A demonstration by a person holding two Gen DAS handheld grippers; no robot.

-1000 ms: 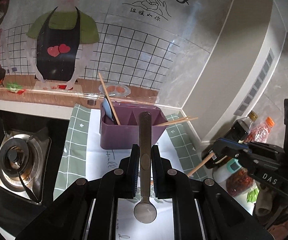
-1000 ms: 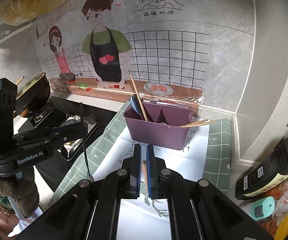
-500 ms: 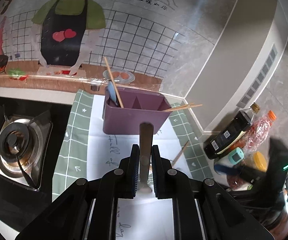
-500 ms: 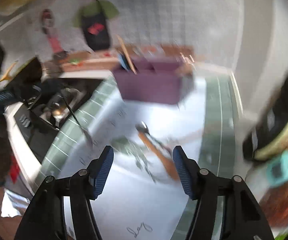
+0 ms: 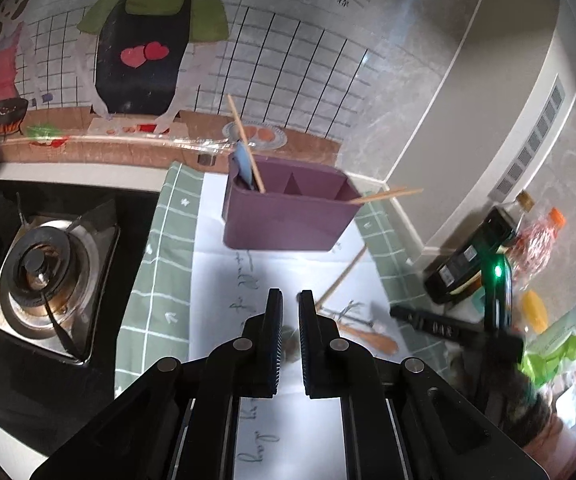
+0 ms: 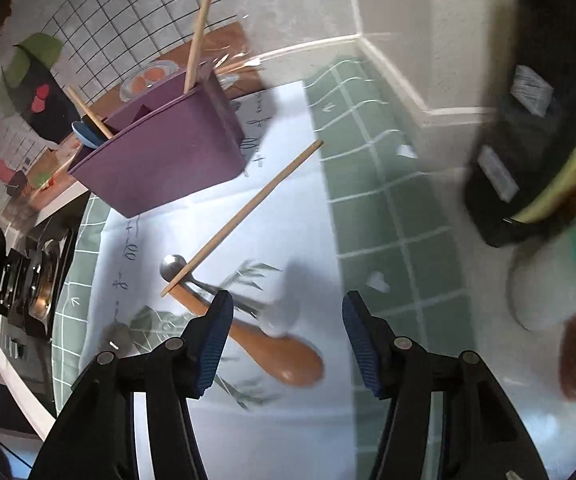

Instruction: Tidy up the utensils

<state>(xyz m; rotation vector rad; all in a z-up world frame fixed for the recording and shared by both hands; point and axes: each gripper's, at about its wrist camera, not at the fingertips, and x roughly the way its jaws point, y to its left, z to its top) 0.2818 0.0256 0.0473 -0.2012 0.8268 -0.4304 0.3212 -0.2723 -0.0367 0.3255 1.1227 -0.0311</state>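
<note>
A purple utensil holder stands on the white mat, with a chopstick and a blue spoon in its left compartment and chopsticks poking out at its right; it also shows in the right wrist view. My left gripper is nearly closed with nothing between its fingers; a blurred metal spoon lies on the mat below it. My right gripper is open above a wooden-handled spoon, a metal spoon and a loose chopstick on the mat.
A gas burner sits left of the green checked mat. Sauce bottles and jars crowd the right side by the wall corner. A dark bottle is close to my right gripper.
The metal spoon has left my left gripper and lies on the mat. My right gripper let go of its chopstick, opened wide, and swung down over the loose utensils.
</note>
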